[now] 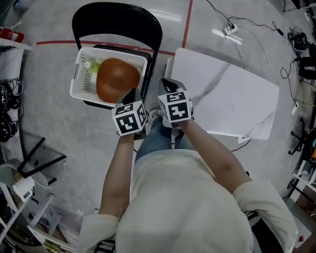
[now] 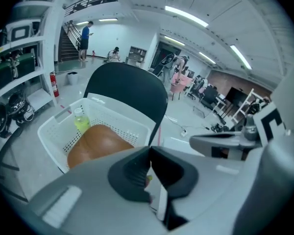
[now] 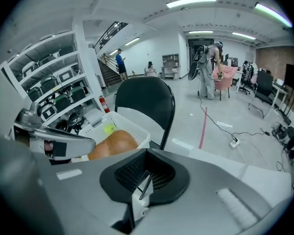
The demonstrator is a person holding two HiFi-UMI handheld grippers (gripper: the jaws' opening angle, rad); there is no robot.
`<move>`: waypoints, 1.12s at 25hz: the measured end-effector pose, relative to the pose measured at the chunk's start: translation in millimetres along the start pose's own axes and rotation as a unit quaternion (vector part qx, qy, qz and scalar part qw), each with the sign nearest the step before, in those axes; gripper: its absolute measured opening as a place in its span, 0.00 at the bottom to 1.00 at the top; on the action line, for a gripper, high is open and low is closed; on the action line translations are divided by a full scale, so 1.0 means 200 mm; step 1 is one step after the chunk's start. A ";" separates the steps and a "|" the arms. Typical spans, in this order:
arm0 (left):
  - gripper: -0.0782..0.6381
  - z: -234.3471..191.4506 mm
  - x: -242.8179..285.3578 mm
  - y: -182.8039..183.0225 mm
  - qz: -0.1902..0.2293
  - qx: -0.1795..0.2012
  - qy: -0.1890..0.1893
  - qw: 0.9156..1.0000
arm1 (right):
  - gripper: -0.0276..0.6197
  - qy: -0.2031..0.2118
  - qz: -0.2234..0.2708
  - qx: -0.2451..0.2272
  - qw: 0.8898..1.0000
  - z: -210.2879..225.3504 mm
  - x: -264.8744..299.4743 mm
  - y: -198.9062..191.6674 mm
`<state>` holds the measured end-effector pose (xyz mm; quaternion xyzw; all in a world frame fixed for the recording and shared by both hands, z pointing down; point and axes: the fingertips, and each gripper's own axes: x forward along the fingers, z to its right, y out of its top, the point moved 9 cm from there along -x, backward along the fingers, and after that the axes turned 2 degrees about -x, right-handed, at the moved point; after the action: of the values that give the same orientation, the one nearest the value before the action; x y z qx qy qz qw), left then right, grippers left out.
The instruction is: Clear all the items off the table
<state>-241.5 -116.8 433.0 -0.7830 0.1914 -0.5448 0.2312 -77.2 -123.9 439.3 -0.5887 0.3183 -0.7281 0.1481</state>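
Left tool (image 1: 130, 96) and right tool (image 1: 169, 84) side by side, jaws of both pressed together, 2 forearms (image 1: 118, 167) stretched forward

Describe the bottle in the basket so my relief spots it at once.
Find the black folding chair left of the white table; a white perforated plastic basket sits on its seat. In the basket's far-left corner is a small yellow-green bottle with a white cap, beside the large brown rounded object, the only other thing visible there.
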 end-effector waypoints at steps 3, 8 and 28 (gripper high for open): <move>0.12 0.12 0.01 -0.01 -0.010 0.025 -0.020 0.999 | 0.04 -0.019 0.008 0.015 1.000 0.10 -0.08 -0.04; 0.12 0.32 0.04 -0.02 -0.023 0.074 -0.053 0.996 | 0.04 -0.042 0.029 0.046 0.998 0.23 -0.23 -0.09; 0.12 0.99 -0.11 -0.38 -0.035 0.154 -0.101 0.982 | 0.04 -0.085 0.072 0.093 0.989 0.59 -0.83 -0.55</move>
<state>-59.7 -13.0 400.1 -0.7955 0.0536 -0.4932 0.3480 95.6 23.0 394.7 -0.6078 0.2769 -0.6893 0.2805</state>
